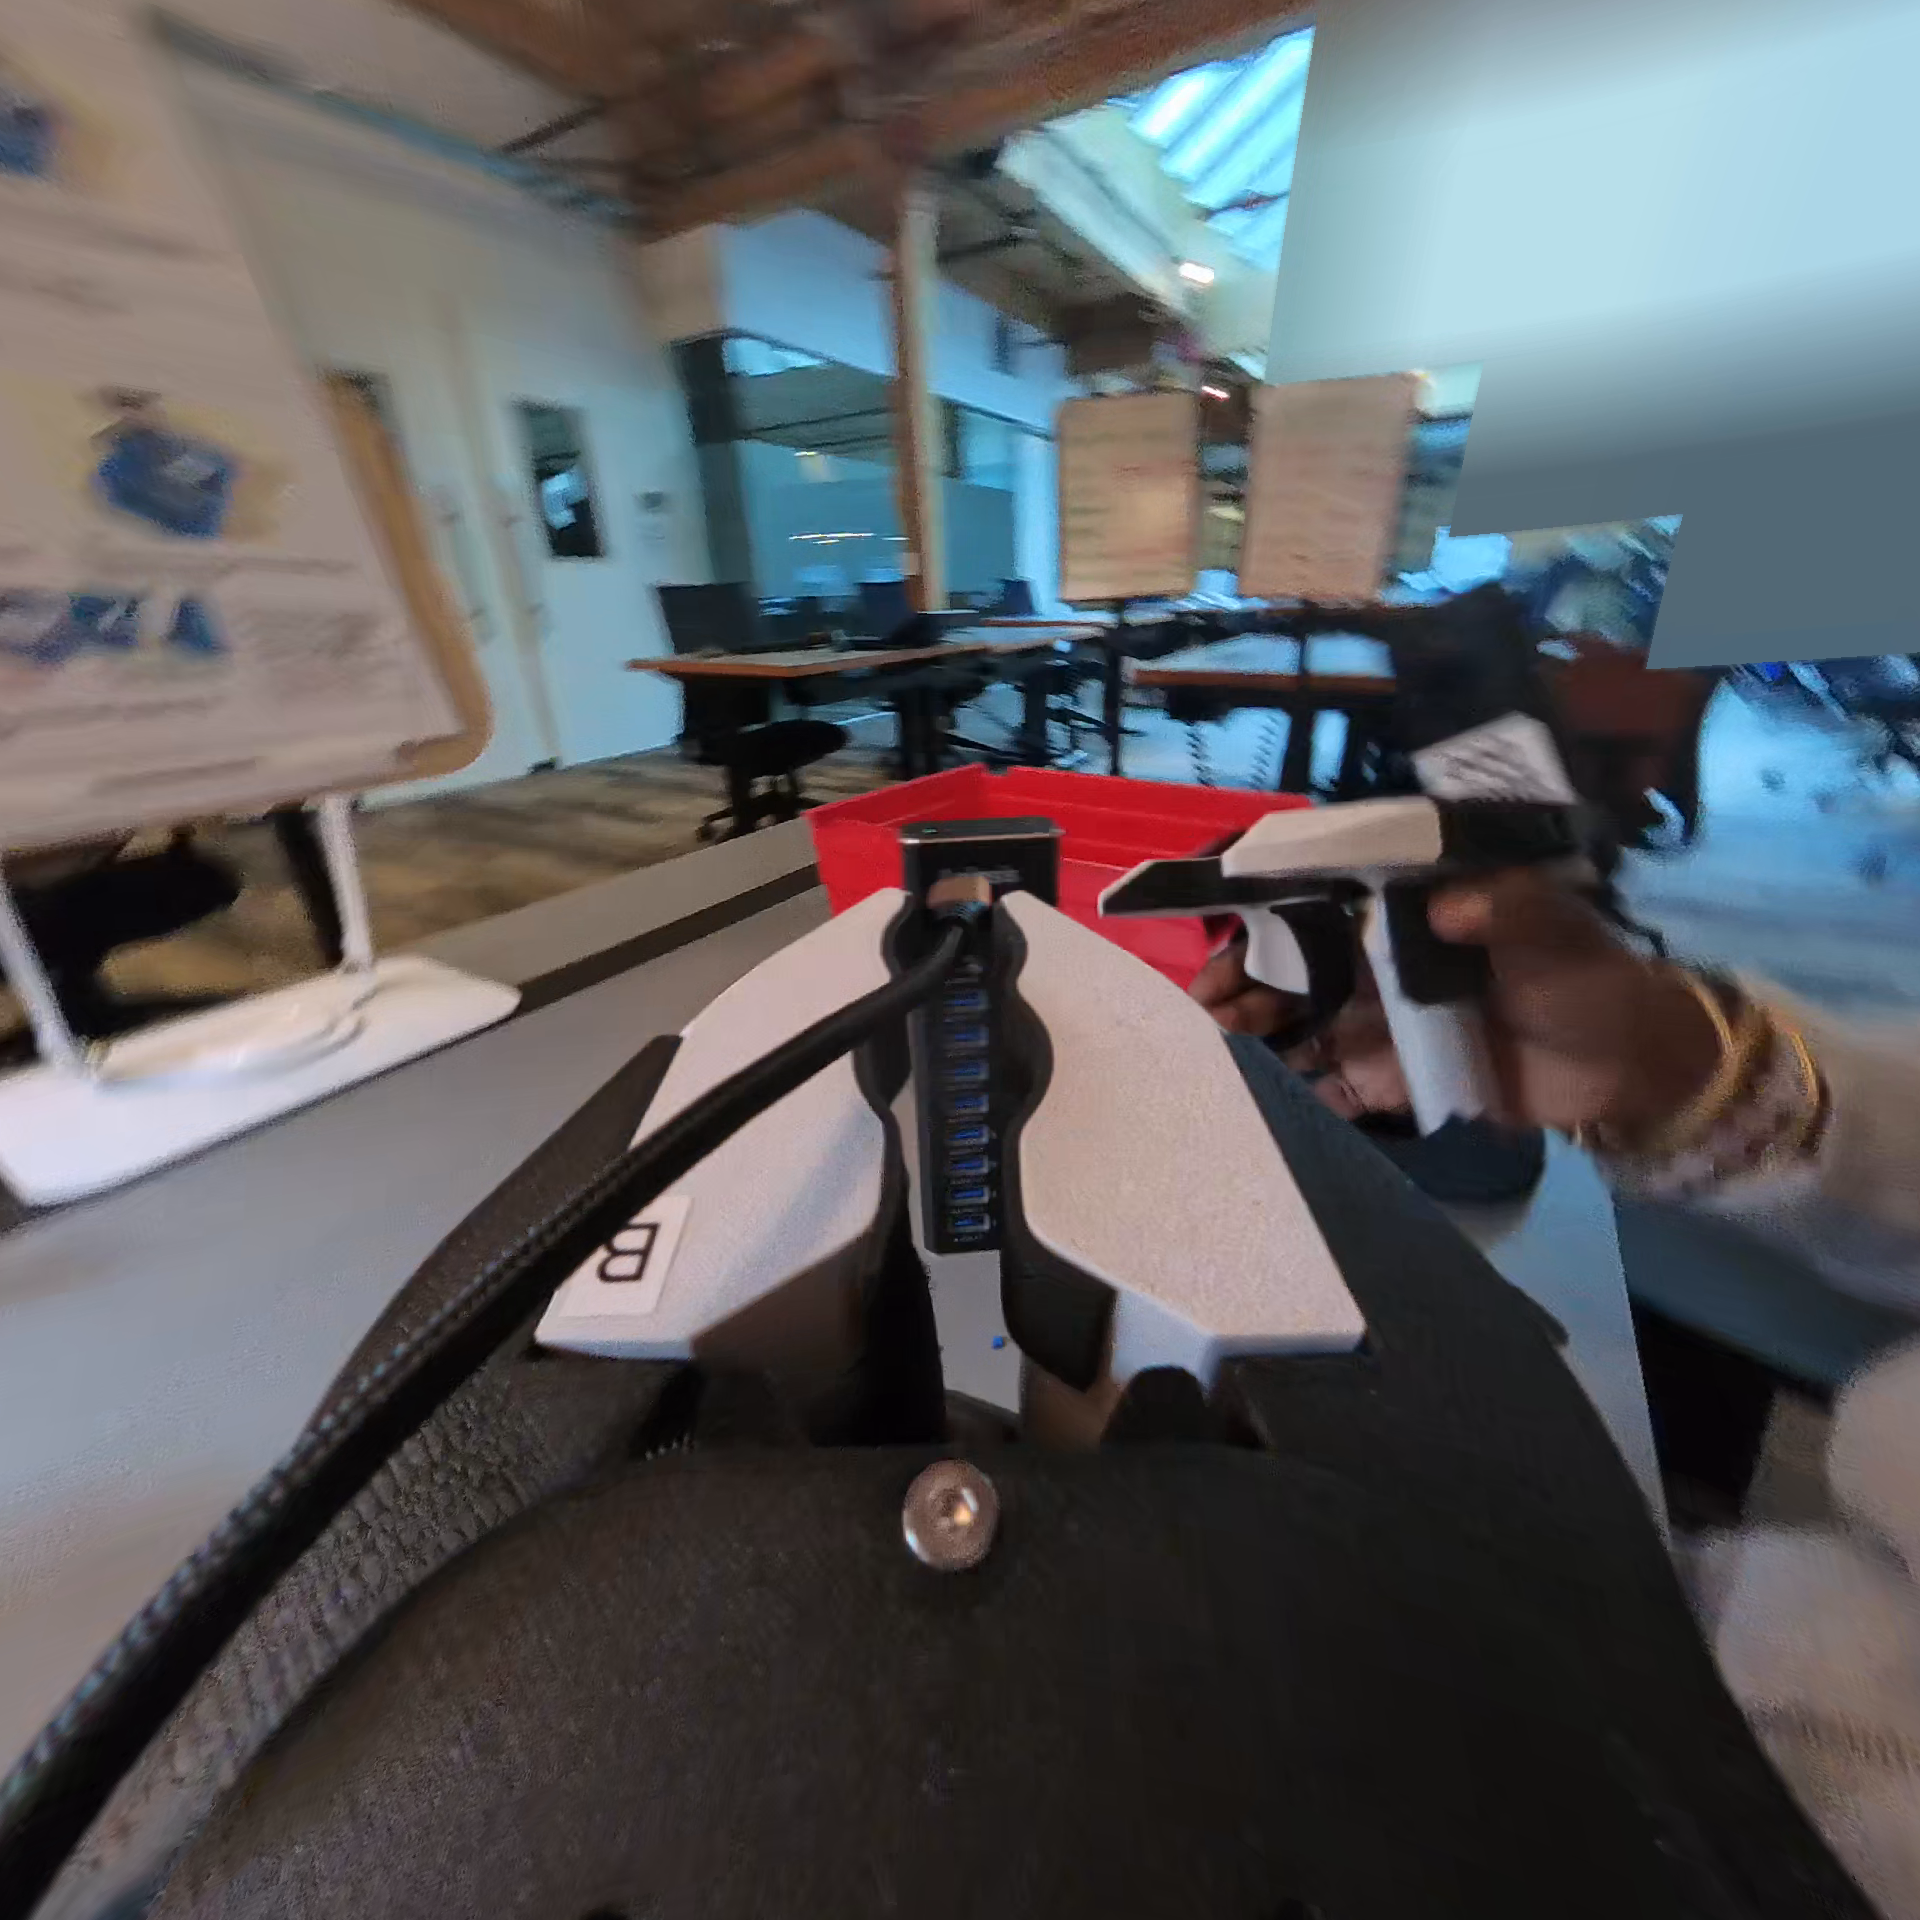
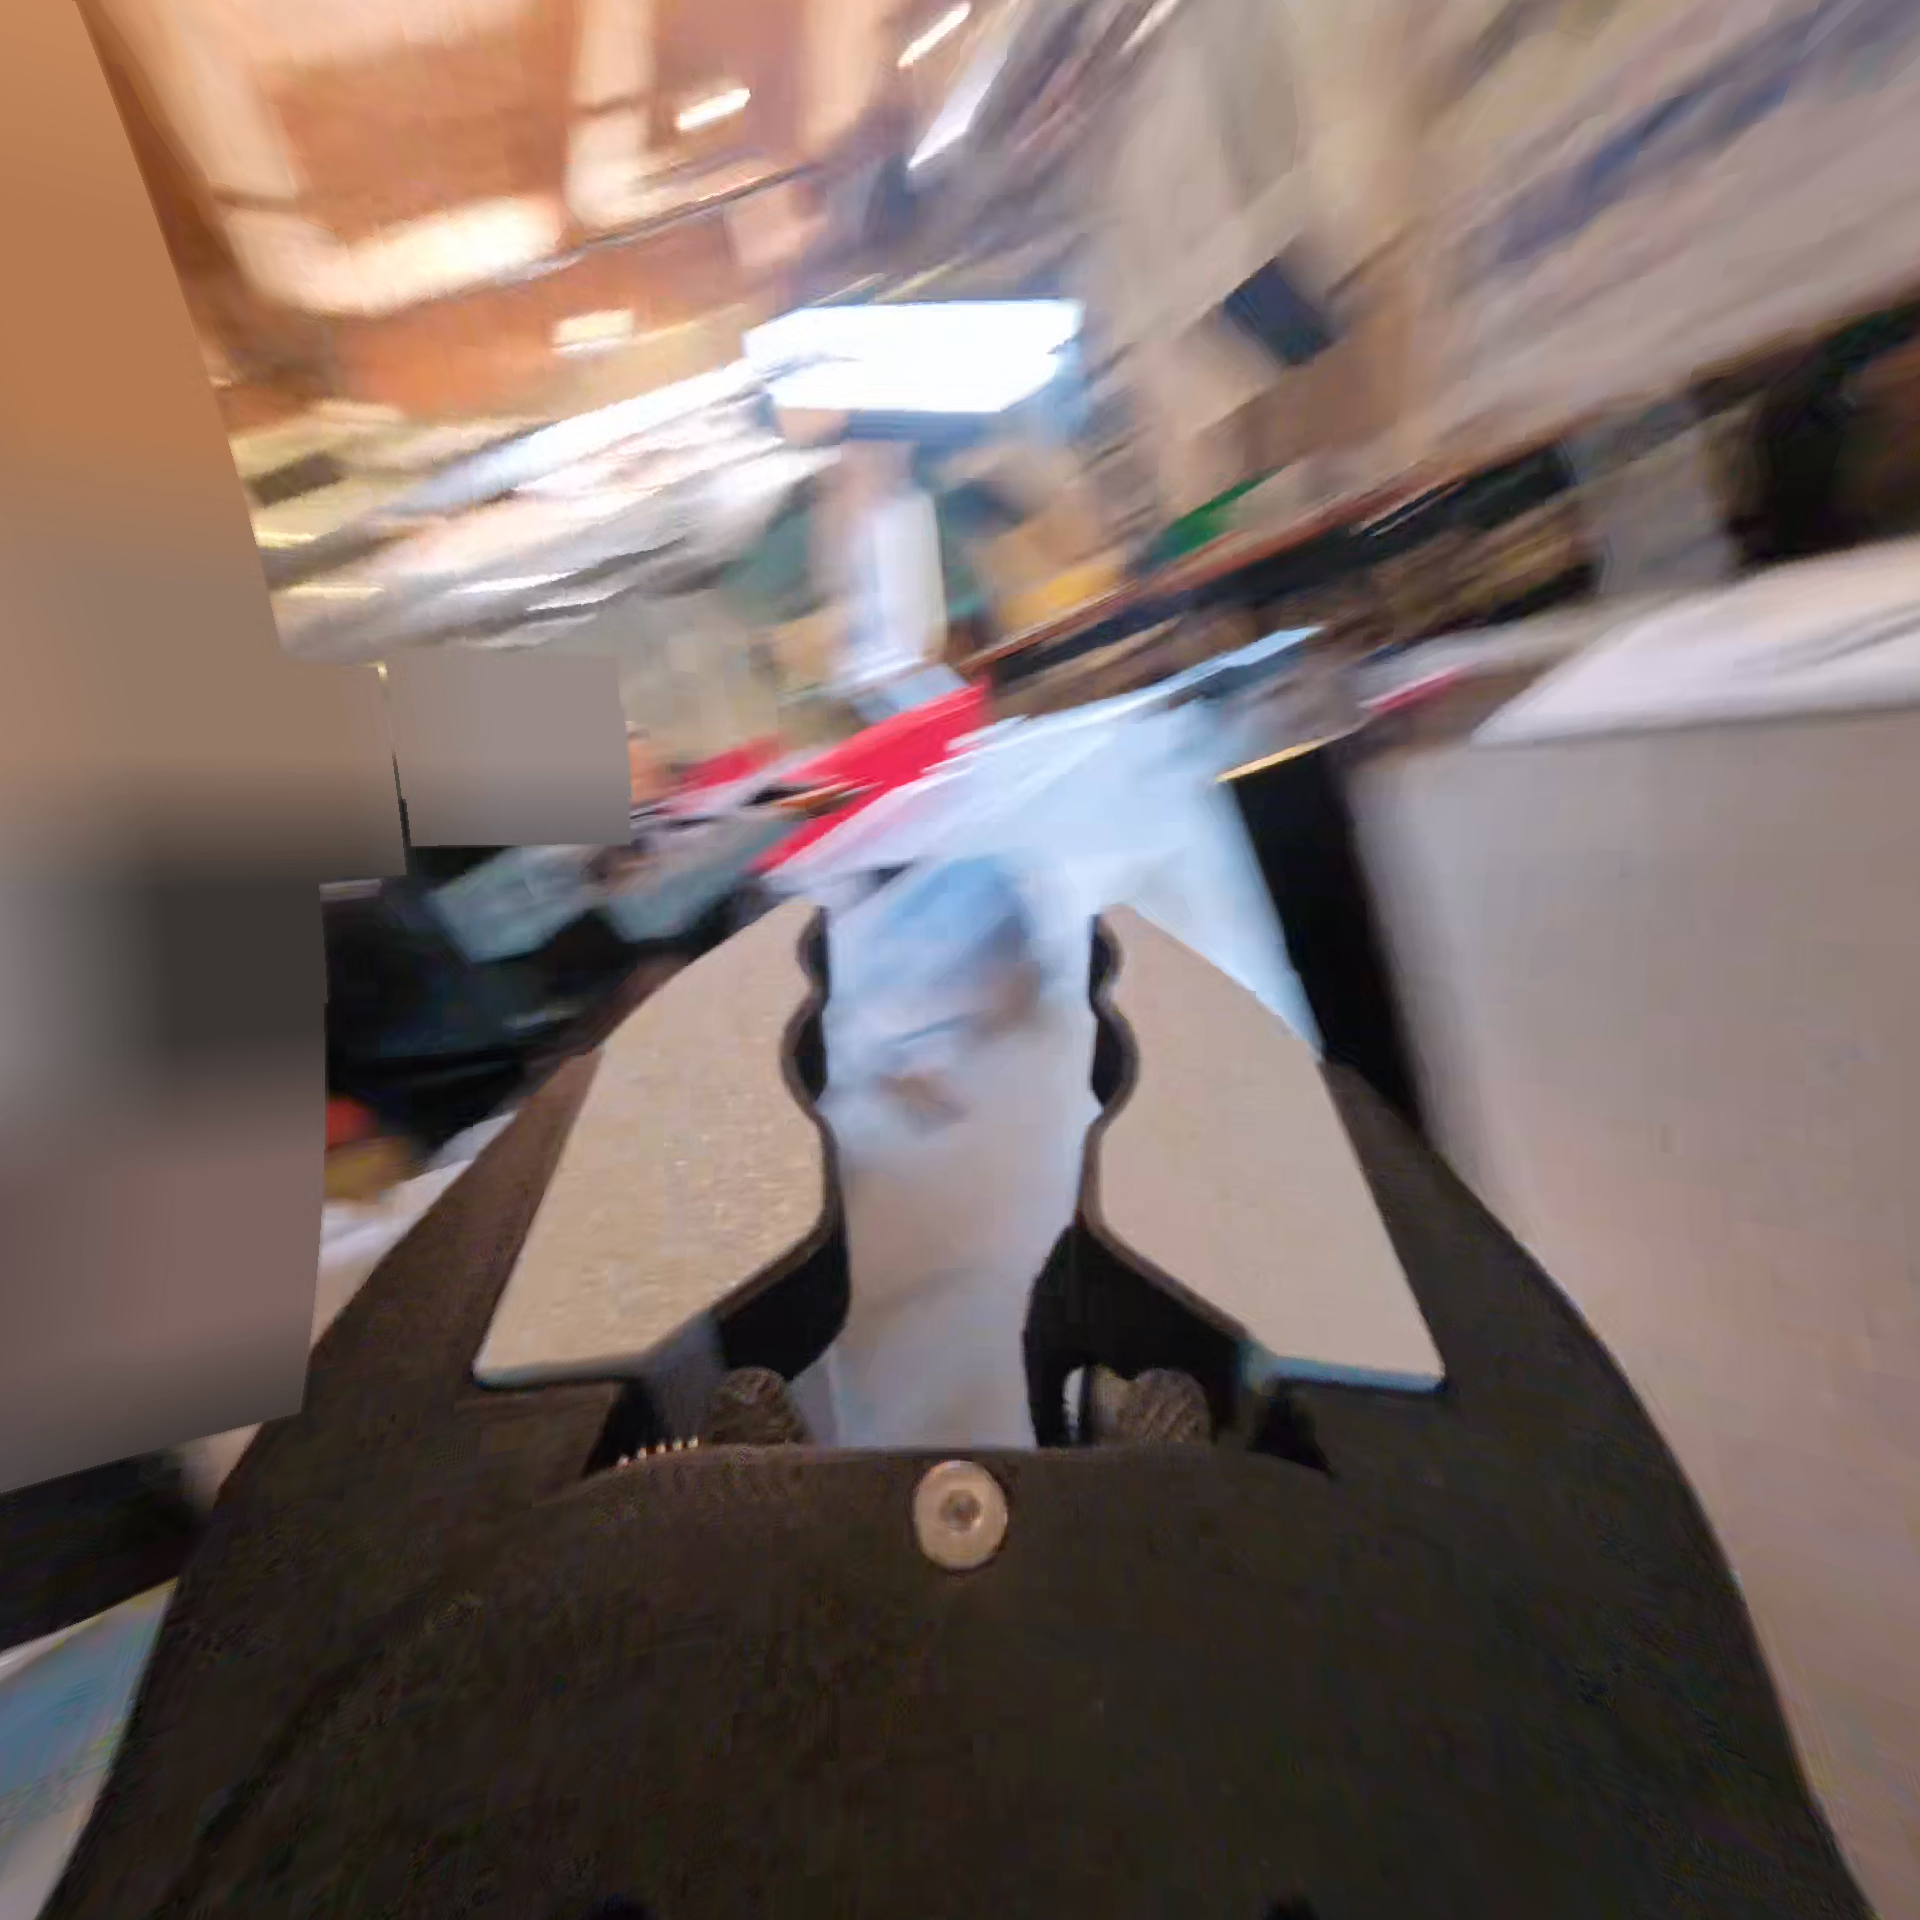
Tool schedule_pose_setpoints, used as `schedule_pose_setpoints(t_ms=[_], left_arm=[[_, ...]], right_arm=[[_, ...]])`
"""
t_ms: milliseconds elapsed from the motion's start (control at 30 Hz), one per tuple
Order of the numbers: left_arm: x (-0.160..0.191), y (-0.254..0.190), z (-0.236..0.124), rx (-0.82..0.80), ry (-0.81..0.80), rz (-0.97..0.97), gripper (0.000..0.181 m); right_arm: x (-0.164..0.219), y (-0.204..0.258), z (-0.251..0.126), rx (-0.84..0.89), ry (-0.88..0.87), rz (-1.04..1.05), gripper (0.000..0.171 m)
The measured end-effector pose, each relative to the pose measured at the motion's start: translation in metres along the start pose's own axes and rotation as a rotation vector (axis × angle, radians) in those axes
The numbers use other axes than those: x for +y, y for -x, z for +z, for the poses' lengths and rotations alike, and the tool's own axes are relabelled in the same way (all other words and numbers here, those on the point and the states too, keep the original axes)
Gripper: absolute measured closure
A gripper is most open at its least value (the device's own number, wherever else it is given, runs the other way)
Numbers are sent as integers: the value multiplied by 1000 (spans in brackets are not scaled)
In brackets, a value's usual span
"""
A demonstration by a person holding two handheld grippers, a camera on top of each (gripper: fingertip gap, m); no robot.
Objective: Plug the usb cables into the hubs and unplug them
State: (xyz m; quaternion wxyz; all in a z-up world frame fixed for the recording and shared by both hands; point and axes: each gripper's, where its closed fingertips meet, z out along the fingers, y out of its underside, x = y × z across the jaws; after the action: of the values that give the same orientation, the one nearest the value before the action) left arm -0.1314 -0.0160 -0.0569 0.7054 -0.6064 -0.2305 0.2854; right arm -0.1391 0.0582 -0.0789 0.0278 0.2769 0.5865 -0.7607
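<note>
Left gripper (image 1: 951, 914) jaws clench the black hub (image 1: 966, 1101), braided cable (image 1: 582, 1226) plugged near its far end, while right gripper (image 2: 956, 935) jaws gape, holding nothing.

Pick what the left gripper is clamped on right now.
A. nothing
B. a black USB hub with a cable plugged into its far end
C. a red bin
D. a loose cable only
B: in the left wrist view the left gripper has its jaws shut on the long black hub, whose row of blue ports faces up, and a braided cable runs from a plug at its far end; the red bin sits behind, untouched.
</note>
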Motion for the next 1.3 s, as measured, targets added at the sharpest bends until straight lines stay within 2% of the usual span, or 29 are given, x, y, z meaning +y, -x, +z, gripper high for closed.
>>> schedule_pose_setpoints(t_ms=[67, 100, 167, 267, 300, 333, 400, 433, 633, 867, 1167, 1300], left_arm=[[0, 10, 2, -86, -35, -108, 169], [1, 12, 4, -124, -52, -140, 170], [11, 8, 15, -133, -35, -121, 170], [19, 4, 26, -141, 1, -77, 170], [18, 4, 27, -143, -4, -98, 170], [19, 5, 29, -144, -6, -117, 169], [23, 6, 34, -149, 4, -128, 168], [26, 8, 36, -159, 15, -129, 167], [45, 5, 54, -200, 46, -133, 169], [47, -2, 61, -207, 84, -68, 168], [62, 5, 59, -224, 64, -337, 168], [61, 0, 59, -179, 44, -410, 169]], right_arm=[[-34, -42, -21, 367, -225, -330, 107], [-45, -48, -29, 459, -307, -477, 106], [-23, -57, -13, 475, -159, -599, 100], [22, -81, 13, 454, 125, -506, 74], [27, -85, 18, 447, 147, -462, 78], [27, -88, 23, 438, 131, -441, 90], [25, -99, 29, 451, 105, -456, 129], [27, -100, 32, 425, 107, -467, 141], [27, -95, 30, 439, 85, -408, 142], [25, -78, 33, 427, 59, -547, 141], [20, -73, 29, 429, -15, -598, 142], [21, -71, 24, 443, -20, -609, 142]])
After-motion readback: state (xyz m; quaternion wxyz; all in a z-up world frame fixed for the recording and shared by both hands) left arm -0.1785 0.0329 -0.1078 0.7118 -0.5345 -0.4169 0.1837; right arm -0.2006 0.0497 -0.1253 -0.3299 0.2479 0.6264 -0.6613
